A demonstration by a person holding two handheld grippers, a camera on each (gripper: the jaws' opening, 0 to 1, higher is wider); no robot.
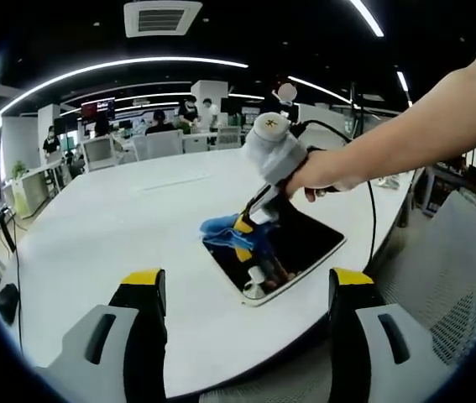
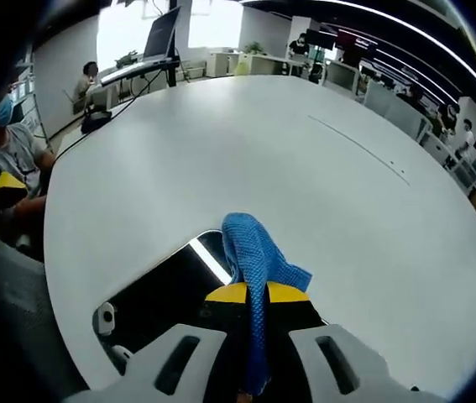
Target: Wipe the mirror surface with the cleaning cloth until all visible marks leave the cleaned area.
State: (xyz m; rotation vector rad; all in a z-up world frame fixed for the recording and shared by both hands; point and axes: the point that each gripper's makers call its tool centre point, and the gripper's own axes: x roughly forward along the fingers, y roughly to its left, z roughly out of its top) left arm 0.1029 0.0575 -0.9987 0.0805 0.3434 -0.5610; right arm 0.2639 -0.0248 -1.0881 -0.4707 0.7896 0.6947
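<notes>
Presently the soft, limp blue knitted cleaning cloth [image 2: 257, 260] is clamped in the right gripper [image 2: 250, 295] over the fragile dark rectangular mirror [image 1: 305, 243]; the left gripper [image 1: 246, 290] is held apart, unloaded.

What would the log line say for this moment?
phase: wiping | right gripper: shut on blue cloth, on mirror | left gripper: open, hovering | table

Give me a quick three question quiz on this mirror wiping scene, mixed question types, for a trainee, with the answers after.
1. True or false: the left gripper grips the cloth.
2. The blue cloth is clamped by: A) the right gripper B) a bare hand C) nothing.
3. Fill in: the mirror lies flat on the white ____.

Key: 1 false, its jaws stand apart and empty. 2 A. 3 table.
</notes>
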